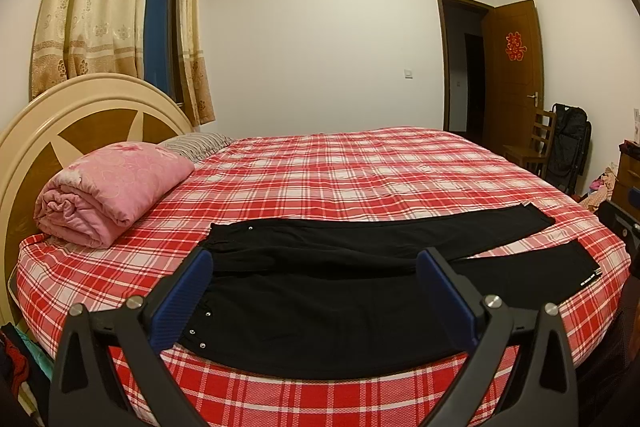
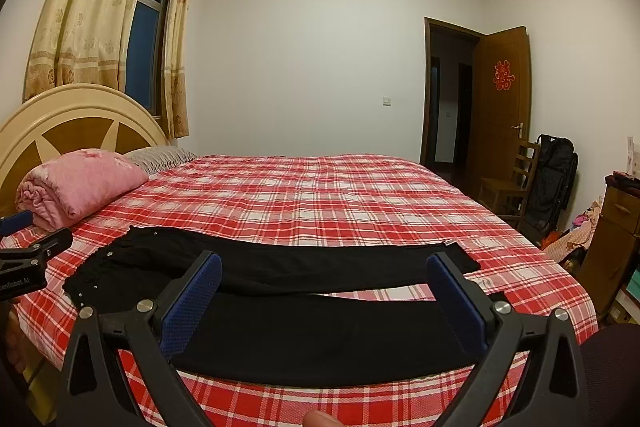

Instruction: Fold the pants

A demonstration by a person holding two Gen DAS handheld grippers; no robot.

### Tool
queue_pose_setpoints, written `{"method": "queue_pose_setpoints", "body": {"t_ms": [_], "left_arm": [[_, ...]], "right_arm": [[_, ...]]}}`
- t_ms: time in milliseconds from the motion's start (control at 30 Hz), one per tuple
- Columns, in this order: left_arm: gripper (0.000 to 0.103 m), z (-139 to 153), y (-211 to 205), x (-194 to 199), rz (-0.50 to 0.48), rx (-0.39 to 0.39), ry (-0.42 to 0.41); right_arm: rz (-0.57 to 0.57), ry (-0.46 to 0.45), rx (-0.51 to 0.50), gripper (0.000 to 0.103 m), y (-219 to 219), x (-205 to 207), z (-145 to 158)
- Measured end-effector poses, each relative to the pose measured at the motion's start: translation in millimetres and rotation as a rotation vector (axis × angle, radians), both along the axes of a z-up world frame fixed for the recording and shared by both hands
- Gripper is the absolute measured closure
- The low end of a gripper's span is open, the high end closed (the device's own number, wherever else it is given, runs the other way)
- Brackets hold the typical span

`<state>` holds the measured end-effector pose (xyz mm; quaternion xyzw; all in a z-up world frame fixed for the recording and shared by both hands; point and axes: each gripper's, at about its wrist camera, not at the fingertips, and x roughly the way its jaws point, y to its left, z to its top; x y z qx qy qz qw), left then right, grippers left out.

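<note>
Black pants [image 1: 360,267] lie spread flat on the near side of the bed [image 1: 340,179], which wears a red-and-white plaid sheet. The waistband points toward the headboard [image 1: 80,115] and the two legs run out the other way, slightly parted. The left tool [image 1: 316,267] hovers over the waist end with its blue pads wide apart and nothing between them. The right tool [image 2: 324,275] hangs over the legs, likewise spread wide and empty. A rolled pink quilt [image 1: 108,195] rests near the headboard. A red double-happiness character [image 1: 516,47] is stuck on the open wooden door [image 1: 516,87]. In the right wrist view, part of the lettering "enRobot.AI" shows on the left tool's body.
</note>
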<state>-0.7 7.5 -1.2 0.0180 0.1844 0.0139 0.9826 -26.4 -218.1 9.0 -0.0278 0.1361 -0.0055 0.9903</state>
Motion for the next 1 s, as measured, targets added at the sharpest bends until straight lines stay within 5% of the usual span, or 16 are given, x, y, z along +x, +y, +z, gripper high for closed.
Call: {"method": "queue_pose_setpoints", "body": {"t_ms": [1000], "left_arm": [[0.000,-6,10,2,0.000,0.004,0.008]], "right_arm": [[0.002,0.022,-0.014,0.001,2,3,-6]]}}
